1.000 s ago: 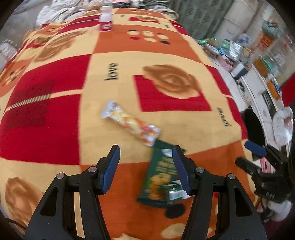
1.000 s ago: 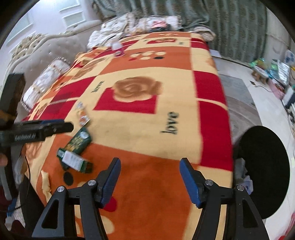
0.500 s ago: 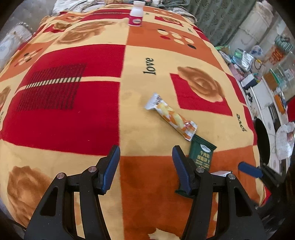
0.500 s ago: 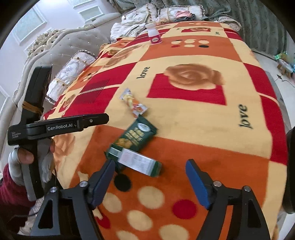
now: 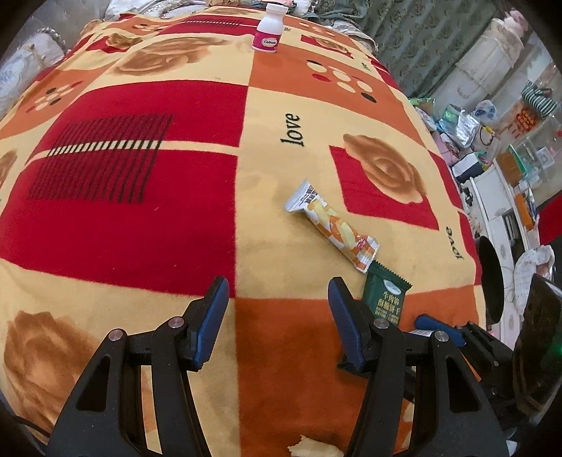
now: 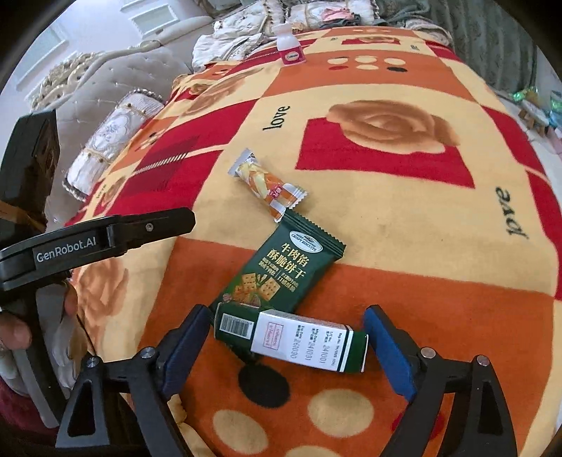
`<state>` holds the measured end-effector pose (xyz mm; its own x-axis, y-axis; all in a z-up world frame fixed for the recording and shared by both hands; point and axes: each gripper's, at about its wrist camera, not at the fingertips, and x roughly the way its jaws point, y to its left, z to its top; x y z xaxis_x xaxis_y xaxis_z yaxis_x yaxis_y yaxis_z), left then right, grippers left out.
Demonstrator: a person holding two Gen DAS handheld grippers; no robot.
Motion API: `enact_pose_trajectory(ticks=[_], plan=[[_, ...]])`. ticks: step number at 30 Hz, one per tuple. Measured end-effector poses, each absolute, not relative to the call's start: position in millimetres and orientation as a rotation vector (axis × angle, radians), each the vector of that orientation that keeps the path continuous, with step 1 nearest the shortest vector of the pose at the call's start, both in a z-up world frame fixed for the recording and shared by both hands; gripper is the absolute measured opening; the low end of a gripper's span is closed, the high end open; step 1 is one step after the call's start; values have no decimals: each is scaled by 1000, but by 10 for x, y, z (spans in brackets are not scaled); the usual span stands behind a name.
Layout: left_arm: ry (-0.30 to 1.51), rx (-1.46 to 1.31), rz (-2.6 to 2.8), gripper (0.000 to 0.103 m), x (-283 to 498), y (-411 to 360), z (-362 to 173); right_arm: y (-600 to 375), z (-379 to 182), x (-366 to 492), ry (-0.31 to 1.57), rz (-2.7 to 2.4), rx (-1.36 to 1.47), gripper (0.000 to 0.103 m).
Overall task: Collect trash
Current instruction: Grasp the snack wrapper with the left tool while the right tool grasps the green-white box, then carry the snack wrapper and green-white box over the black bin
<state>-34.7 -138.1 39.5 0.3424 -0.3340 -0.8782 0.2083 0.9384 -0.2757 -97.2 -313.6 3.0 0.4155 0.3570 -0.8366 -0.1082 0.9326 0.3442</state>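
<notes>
Partly hidden behind left tongs (image 5: 277,309): green wrapper (image 5: 384,298) (lower half).

The green biscuit packet (image 5: 384,298) is half hidden behind one finger (image 5: 346,325) (at four o'clock); the bottle (image 5: 267,33) label is unreadable.

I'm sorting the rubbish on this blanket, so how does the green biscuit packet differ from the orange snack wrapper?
The green biscuit packet is dark green, broad and flat; the orange snack wrapper is orange, white and silver, narrow and stick-shaped. A small green and white box lies over the biscuit packet's near end, while the orange wrapper has nothing on top. Both lie diagonally on the blanket, ends meeting.
</notes>
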Motion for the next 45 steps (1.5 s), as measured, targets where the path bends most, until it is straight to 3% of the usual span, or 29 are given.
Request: enact_pose_trajectory(ticks=[1, 14, 27, 45], plan=[[1170, -125, -354, 57, -340, -1392, 393, -3149, 41, -983, 1099, 302, 248, 78], [1175, -119, -328, 56, -3, -1948, 198, -3642, 208, -1096, 1044, 268, 224, 78], [1132, -47, -401, 17, 208, -2303, 189, -4039, 267, -1100, 1011, 224, 251, 78], [1050, -16, -531, 15, -245, -2527, 641, -4273, 351, -1118, 970, 181, 240, 78]])
